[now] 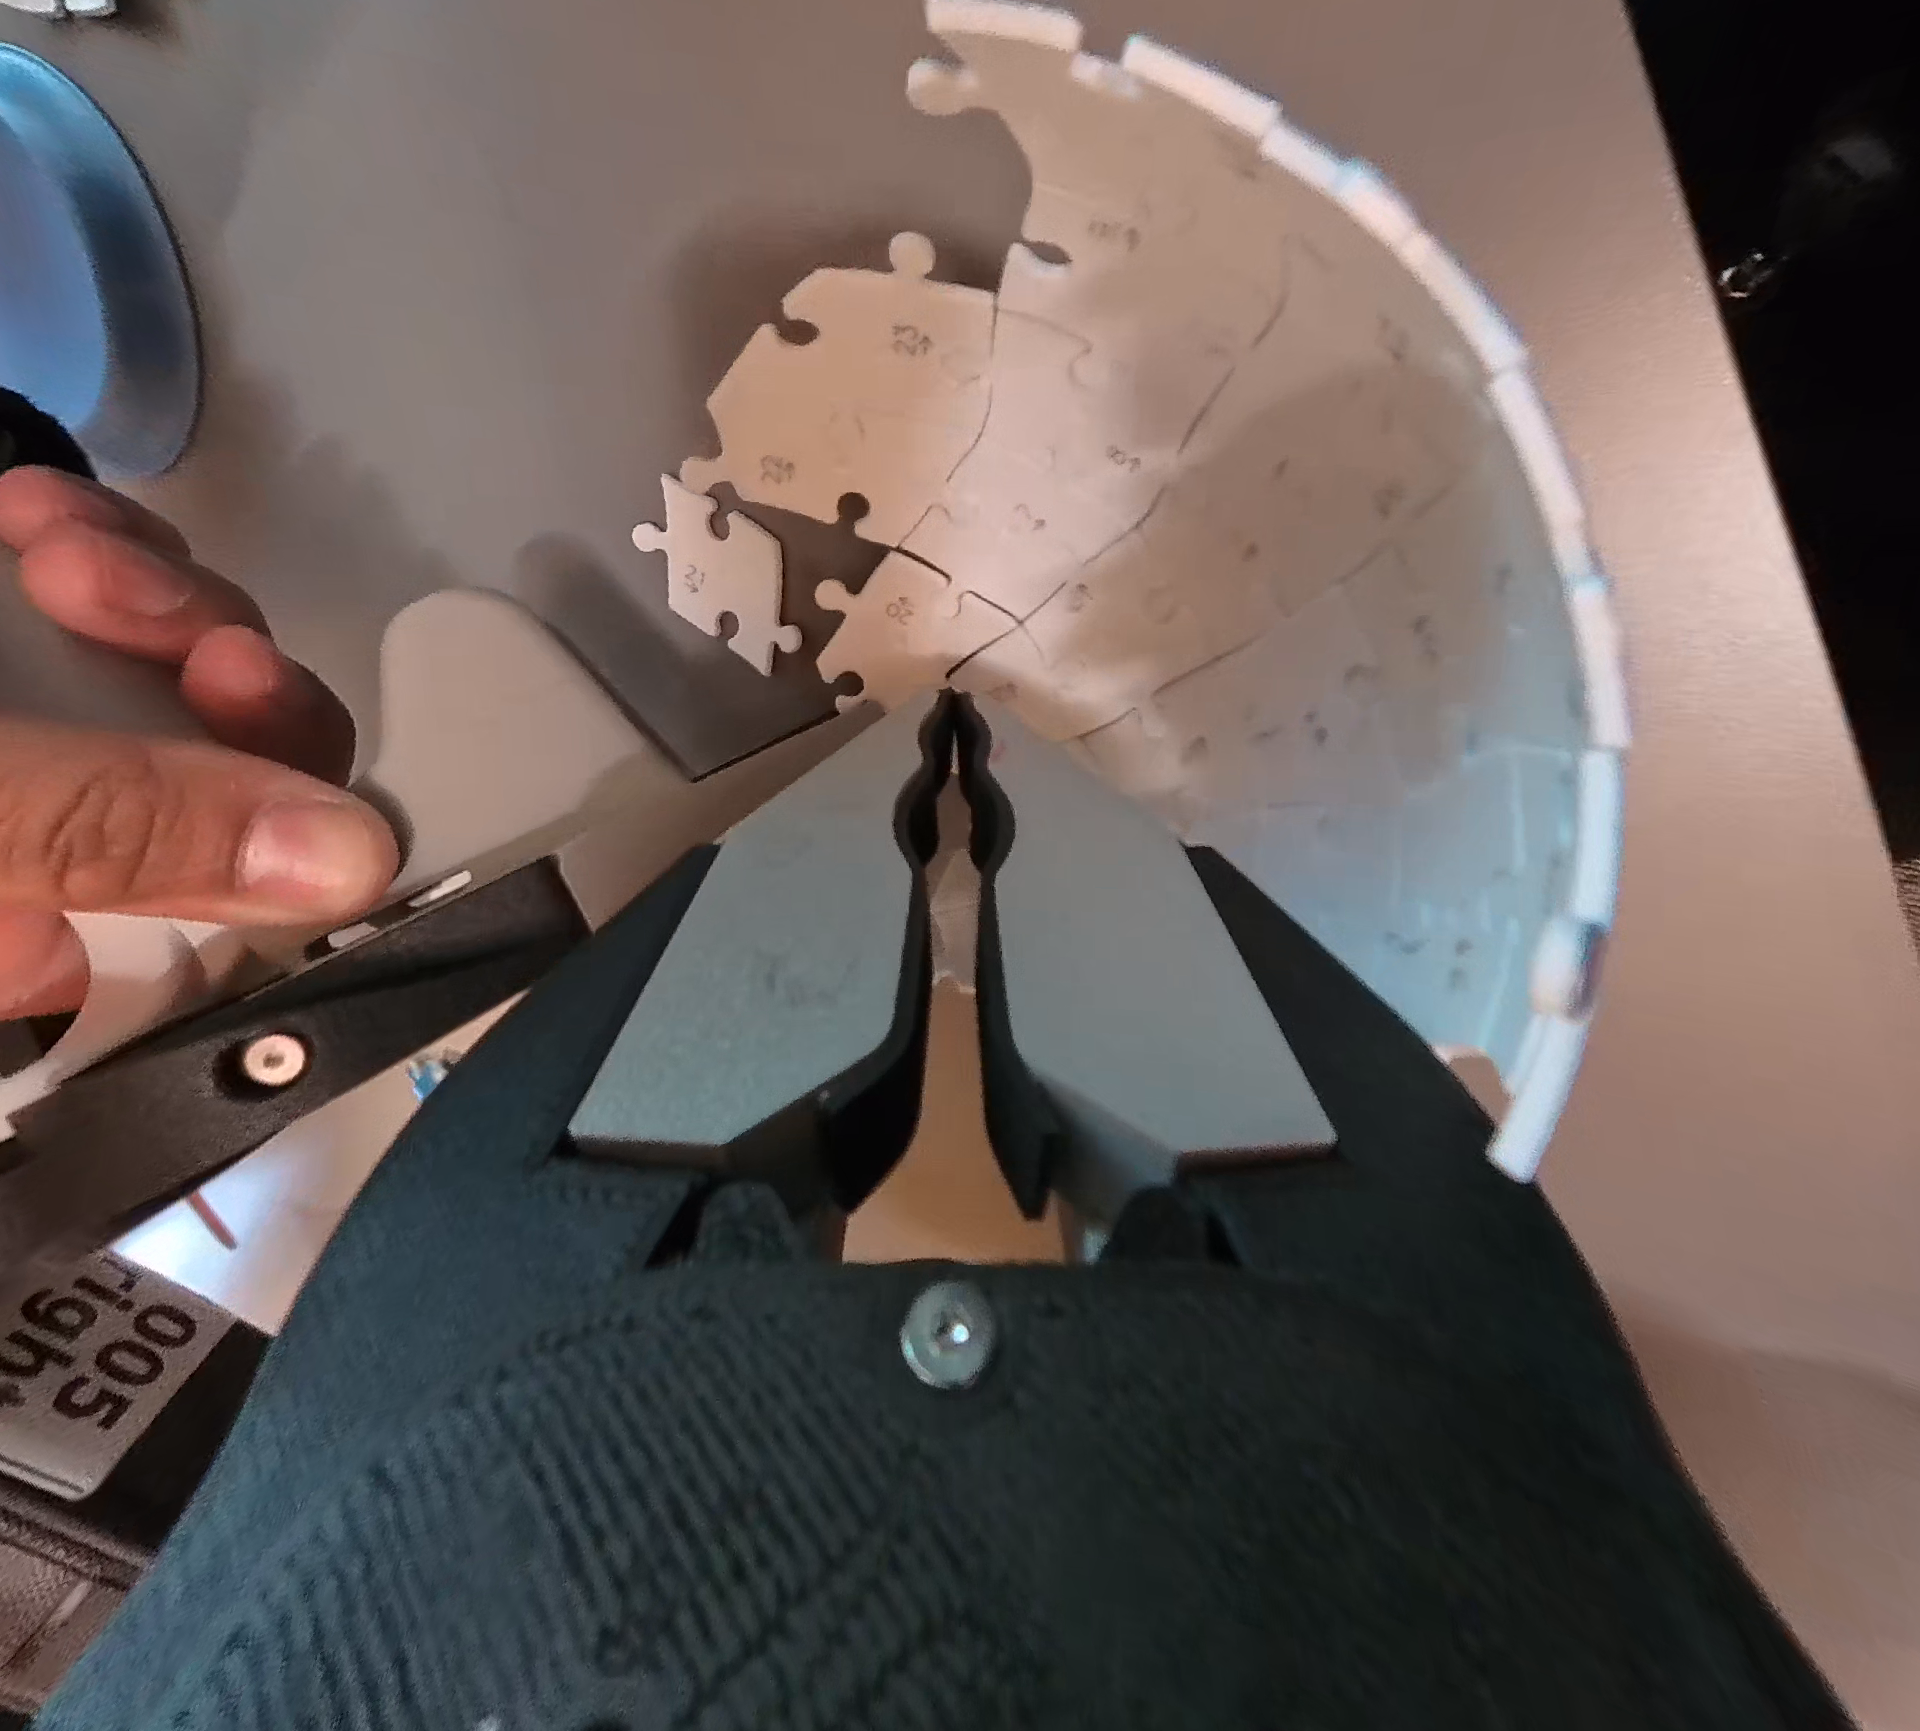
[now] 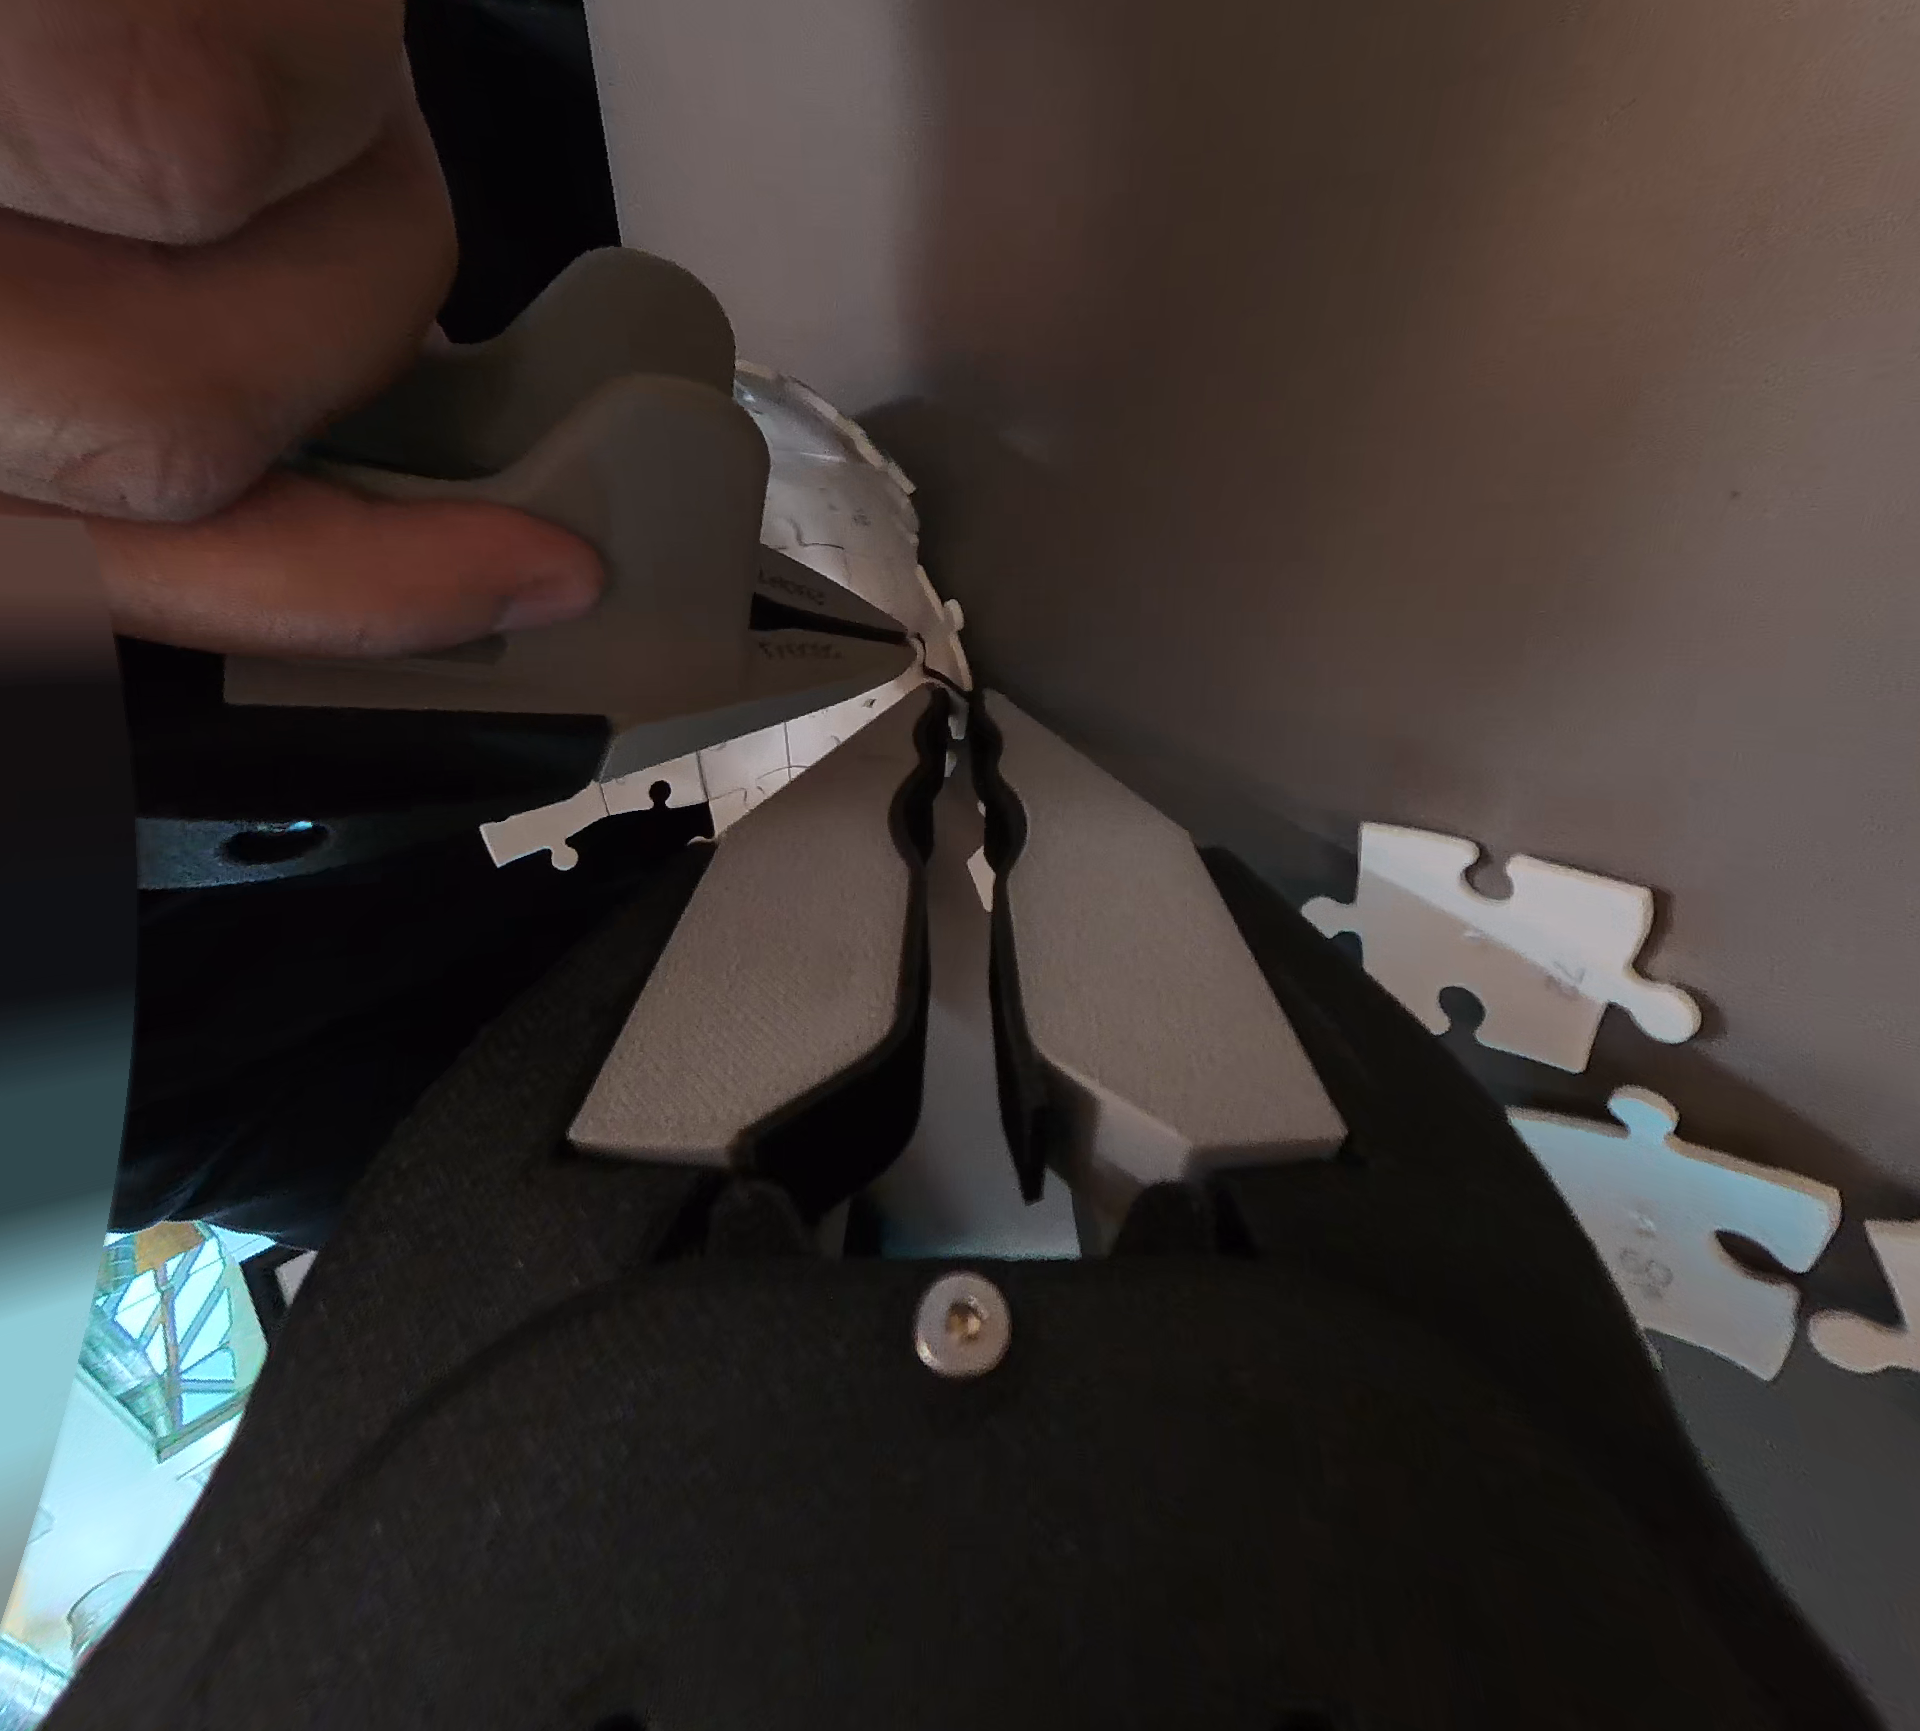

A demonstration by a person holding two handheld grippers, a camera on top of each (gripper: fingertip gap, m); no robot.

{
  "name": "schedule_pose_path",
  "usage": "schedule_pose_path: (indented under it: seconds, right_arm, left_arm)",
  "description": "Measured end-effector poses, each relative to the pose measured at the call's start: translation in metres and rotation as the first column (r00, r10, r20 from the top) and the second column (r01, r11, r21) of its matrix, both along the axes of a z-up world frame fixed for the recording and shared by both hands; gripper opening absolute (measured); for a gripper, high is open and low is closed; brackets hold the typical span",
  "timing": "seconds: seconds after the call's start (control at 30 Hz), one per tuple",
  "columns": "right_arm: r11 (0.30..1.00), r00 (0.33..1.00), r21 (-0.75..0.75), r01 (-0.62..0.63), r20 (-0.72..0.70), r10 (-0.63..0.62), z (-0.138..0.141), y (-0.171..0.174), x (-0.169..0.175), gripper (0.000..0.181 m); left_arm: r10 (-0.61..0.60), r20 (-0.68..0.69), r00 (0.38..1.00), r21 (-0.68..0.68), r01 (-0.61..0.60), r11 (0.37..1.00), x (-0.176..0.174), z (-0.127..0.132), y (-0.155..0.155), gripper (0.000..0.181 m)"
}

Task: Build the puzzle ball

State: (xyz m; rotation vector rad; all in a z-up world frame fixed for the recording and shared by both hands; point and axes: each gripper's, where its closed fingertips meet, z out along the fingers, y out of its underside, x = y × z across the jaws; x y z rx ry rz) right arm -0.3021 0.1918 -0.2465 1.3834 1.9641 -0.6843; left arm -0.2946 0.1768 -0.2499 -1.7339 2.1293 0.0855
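Left gripper [image 1: 951, 715] is clenched on the near rim of the partly built puzzle ball [image 1: 1247, 538], at centre frame in the left wrist view. I hold it there so the shell stays steady and its open edge faces the incoming work. That shell, a curved sheet of white interlocked pieces, fans from the fingertips toward the upper right of the frame, its concave inside turned to the camera.

A loose piece [image 1: 722, 590] sits just left of centre, beside the gap in the shell edge, apart from the neighbouring tabs. I judge it the next piece to seat.

Right gripper [image 2: 961, 715] is likewise clenched, pinching a thin white edge at centre frame in the right wrist view; I cannot tell whether that edge belongs to the shell or to a separate piece. In that view the shell lies just left of the fingertips.

Spare pieces [image 2: 1507, 943] lie on the tabletop [image 2: 1351, 331] at lower right, well apart from the fingertips.
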Motion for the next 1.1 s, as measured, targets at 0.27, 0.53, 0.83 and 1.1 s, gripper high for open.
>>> schedule_pose_path:
  seconds: [0.27,0.53,0.83,1.1]
  right_arm:
    - [0.997,0.999,0.075,0.009,-0.044,-0.005,0.000,0.007,-0.003,0.000]
    - [0.994,0.991,0.079,0.072,-0.121,-0.062,0.014,0.015,-0.006,0.000]
    - [0.993,0.982,0.026,0.118,-0.155,-0.112,0.010,-0.004,0.020,0.000]
    - [0.965,0.926,0.012,0.263,-0.284,-0.249,0.023,0.003,0.010,0.000]
  left_arm:
    - [-0.022,-0.069,0.997,-0.003,0.022,1.000,-0.002,-0.001,0.001,0.000]
    - [-0.023,-0.096,0.995,-0.001,0.023,1.000,-0.002,-0.001,0.001,0.000]
    - [-0.022,-0.116,0.993,0.028,0.026,0.999,-0.001,-0.001,0.001,0.000]
    - [-0.013,-0.134,0.991,0.056,0.021,0.998,-0.002,-0.001,0.001,0.000]
